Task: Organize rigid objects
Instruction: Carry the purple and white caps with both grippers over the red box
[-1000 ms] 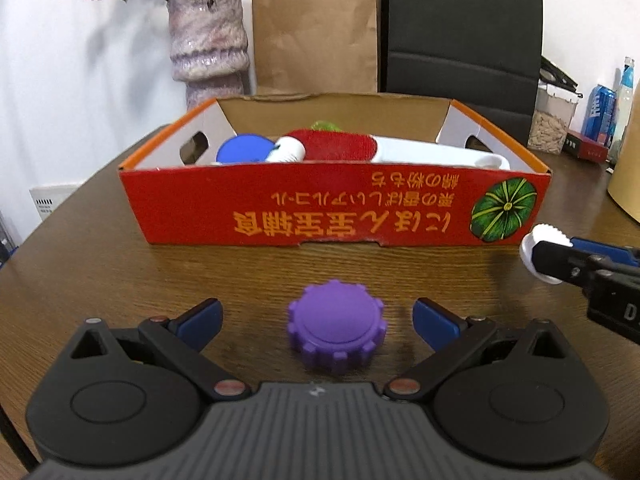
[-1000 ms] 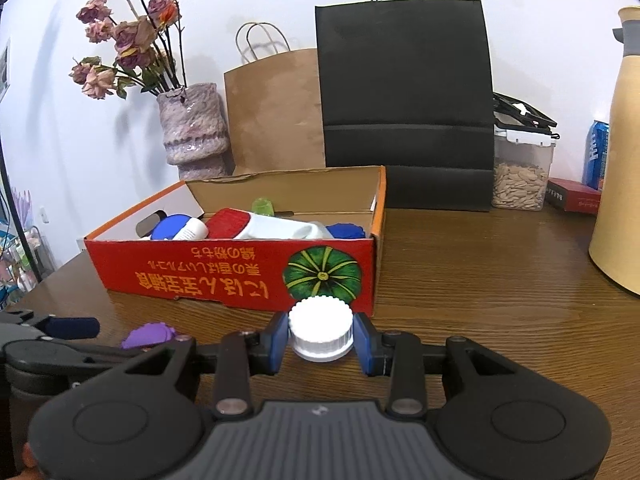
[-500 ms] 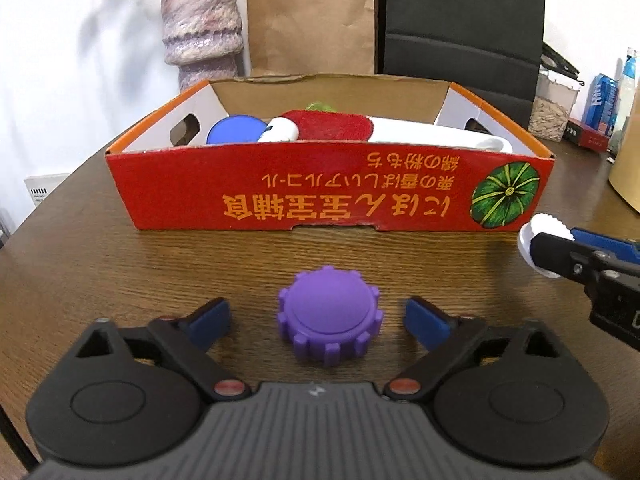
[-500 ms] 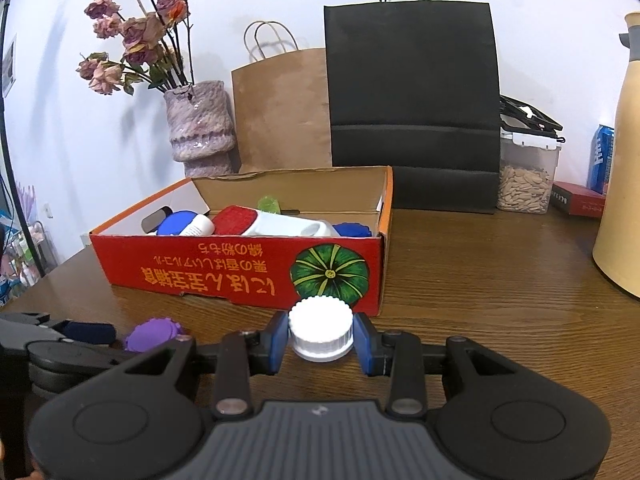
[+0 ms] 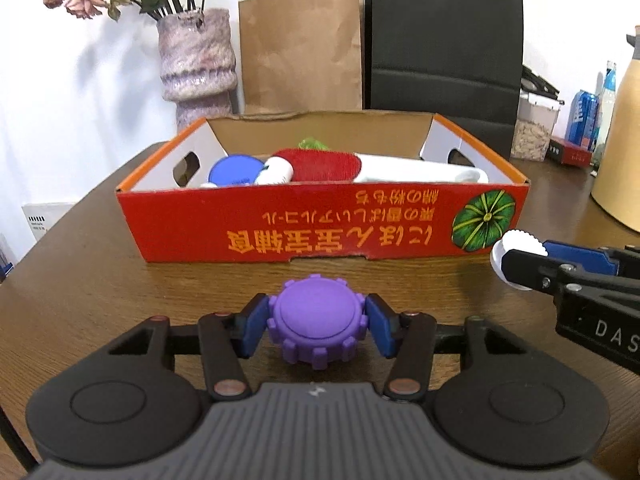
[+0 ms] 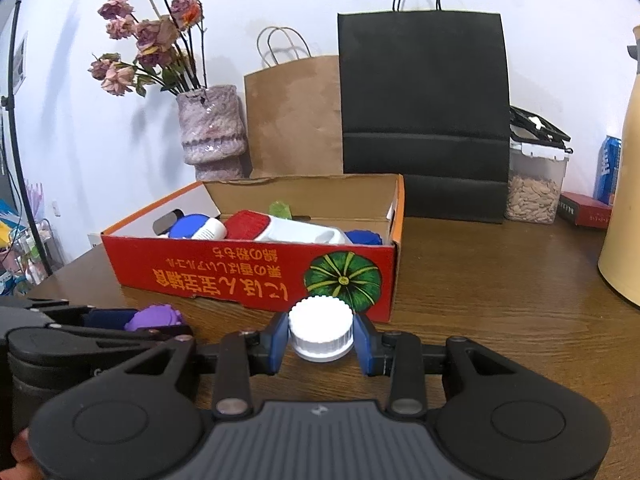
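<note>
A purple toothed cap [image 5: 316,326] lies on the brown table in front of a red cardboard box [image 5: 320,236]. My left gripper [image 5: 316,322] has its jaws closing on the cap, and both blue pads touch its sides. In the right wrist view my right gripper [image 6: 321,338] is shut on a white ribbed cap [image 6: 321,328], held just before the box [image 6: 240,276]. That white cap [image 5: 516,258] also shows at the right of the left wrist view. The box holds a blue lid [image 5: 236,170], a red-and-white brush [image 5: 360,166] and other items.
Behind the box stand a mottled vase [image 5: 196,60] with dried flowers, a brown paper bag [image 5: 300,48] and a black bag [image 5: 444,40]. A seed container [image 6: 534,184], cans [image 5: 582,120] and a cream jug [image 6: 624,216] stand at the right.
The left jaws have come in from wide apart onto the purple cap. The right gripper has kept still with the white cap in it.
</note>
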A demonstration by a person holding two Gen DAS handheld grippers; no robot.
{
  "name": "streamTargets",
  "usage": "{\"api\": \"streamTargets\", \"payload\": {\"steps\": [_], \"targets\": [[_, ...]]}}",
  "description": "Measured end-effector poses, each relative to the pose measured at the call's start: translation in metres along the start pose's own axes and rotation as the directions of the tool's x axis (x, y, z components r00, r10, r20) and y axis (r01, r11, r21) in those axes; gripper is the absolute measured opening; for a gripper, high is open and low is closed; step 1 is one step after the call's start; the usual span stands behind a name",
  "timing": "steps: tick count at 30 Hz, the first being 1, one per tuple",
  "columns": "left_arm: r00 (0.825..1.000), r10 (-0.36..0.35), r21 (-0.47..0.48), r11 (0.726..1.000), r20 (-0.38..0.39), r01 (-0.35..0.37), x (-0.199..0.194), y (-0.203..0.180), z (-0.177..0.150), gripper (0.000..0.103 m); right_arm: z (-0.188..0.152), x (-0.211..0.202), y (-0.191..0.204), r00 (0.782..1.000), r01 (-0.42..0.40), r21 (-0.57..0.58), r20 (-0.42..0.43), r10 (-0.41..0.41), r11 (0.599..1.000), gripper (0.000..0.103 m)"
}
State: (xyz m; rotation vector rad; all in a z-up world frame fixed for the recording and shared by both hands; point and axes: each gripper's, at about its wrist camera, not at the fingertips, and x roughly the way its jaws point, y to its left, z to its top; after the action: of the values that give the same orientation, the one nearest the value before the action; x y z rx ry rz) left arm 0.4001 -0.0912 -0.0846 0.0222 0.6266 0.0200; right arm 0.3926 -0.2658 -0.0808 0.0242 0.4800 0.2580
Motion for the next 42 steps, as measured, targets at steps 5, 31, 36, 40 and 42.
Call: {"api": "streamTargets", "payload": {"steps": [5,31,36,40,42], "targets": [[0.999,0.005,0.004,1.000,0.044,-0.006,-0.012,0.002,0.004,0.054,0.003,-0.007,0.004,1.000,-0.007,-0.012,0.030,0.008,1.000,0.034],[0.977,0.038,-0.052,0.998,0.210,-0.028,-0.045,0.032,0.044,0.054,0.030,-0.025,0.042,0.985,-0.047,-0.016,0.164,0.049,0.999,0.034],[0.973,0.052,-0.081,0.996,0.225,-0.034,-0.033,0.042,0.062,0.054,0.044,-0.010,0.047,0.982,-0.042,-0.001,0.184,0.042,0.999,0.034],[0.971,0.056,-0.101,0.994,0.232,-0.034,-0.023,0.050,0.074,0.054,0.053,0.006,0.050,0.981,-0.039,0.004,0.190,0.038,0.999,0.034],[0.969,0.059,-0.106,0.994,0.238,-0.034,-0.017,0.052,0.081,0.054,0.058,0.015,0.051,0.981,-0.037,0.007,0.190,0.036,0.999,0.034]]}}
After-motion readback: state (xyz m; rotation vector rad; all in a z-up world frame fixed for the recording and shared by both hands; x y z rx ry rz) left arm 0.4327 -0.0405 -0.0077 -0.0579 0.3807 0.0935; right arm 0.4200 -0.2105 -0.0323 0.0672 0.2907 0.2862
